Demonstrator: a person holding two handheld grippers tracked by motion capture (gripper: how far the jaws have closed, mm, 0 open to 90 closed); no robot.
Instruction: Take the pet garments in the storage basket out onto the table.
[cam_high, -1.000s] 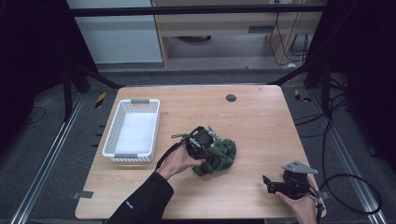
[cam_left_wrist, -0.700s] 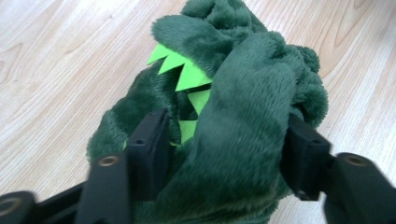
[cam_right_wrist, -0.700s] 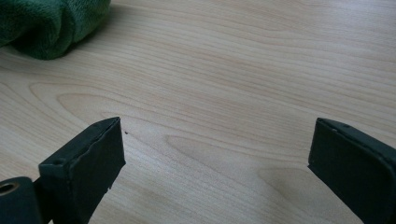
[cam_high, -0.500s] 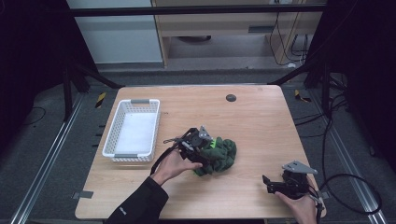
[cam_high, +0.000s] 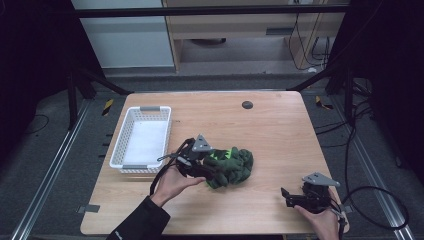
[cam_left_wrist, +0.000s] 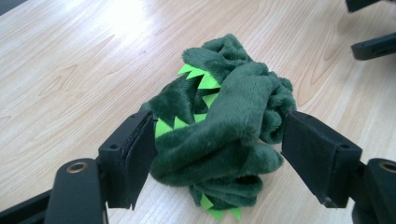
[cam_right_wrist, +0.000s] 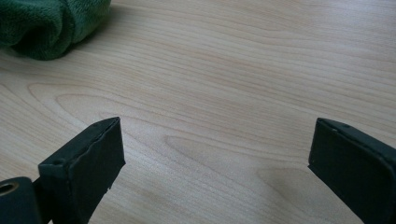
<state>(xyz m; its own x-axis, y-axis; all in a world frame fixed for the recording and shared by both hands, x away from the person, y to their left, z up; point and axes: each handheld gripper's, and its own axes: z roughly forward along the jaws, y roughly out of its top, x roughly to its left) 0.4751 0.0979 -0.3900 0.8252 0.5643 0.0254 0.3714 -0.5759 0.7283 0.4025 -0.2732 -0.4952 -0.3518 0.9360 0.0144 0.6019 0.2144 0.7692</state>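
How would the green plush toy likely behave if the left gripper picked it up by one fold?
The green plush toy is crumpled into soft folds, so it would probably sag and unfurl rather than hold its shape. Its fuzzy pile suggests a decent, non-slippery grip. It looks light and lies flat on the table, so rolling or breaking seems unlikely.
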